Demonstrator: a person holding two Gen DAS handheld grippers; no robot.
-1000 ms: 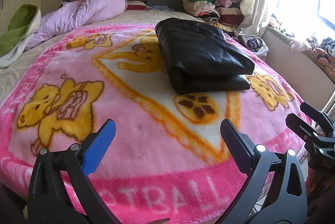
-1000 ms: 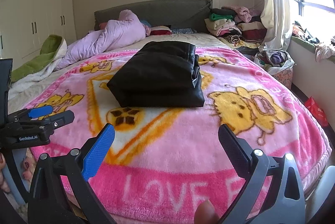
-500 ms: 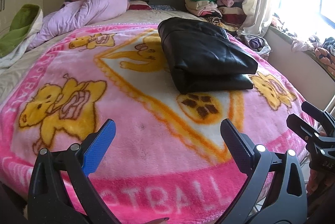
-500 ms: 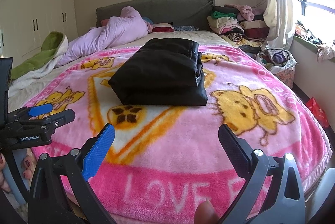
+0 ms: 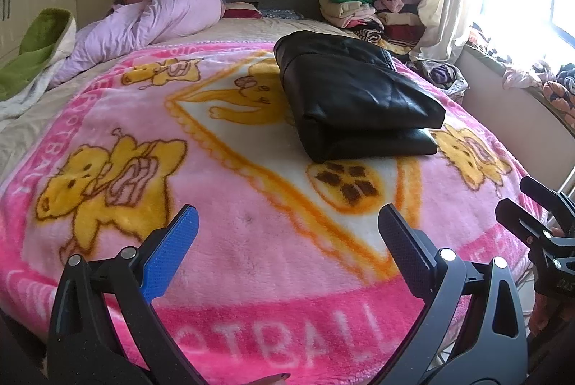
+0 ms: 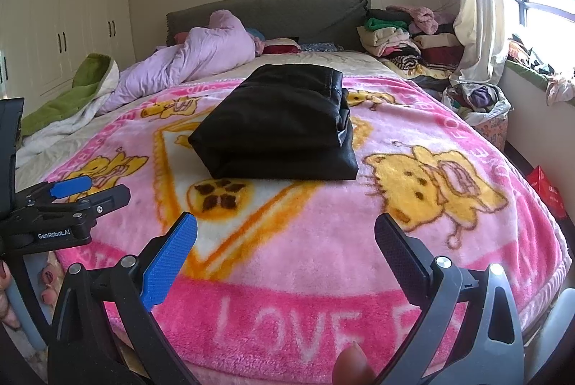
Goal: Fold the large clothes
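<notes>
A black leather-like garment lies folded into a thick rectangle in the middle of the pink cartoon blanket; it also shows in the right wrist view. My left gripper is open and empty, held above the blanket's near edge, well short of the garment. My right gripper is open and empty, also near the foot of the bed. Each gripper shows at the edge of the other's view: the right one and the left one.
A lilac duvet and green blanket lie at the bed's head and left. A stack of folded clothes sits by the headboard. A laundry basket, curtain and cluttered window ledge stand right. Wardrobes line the left wall.
Both views have drifted slightly, so the garment sits a little farther right and lower. The grippers stay open and empty; the garment has not moved on the blanket.
</notes>
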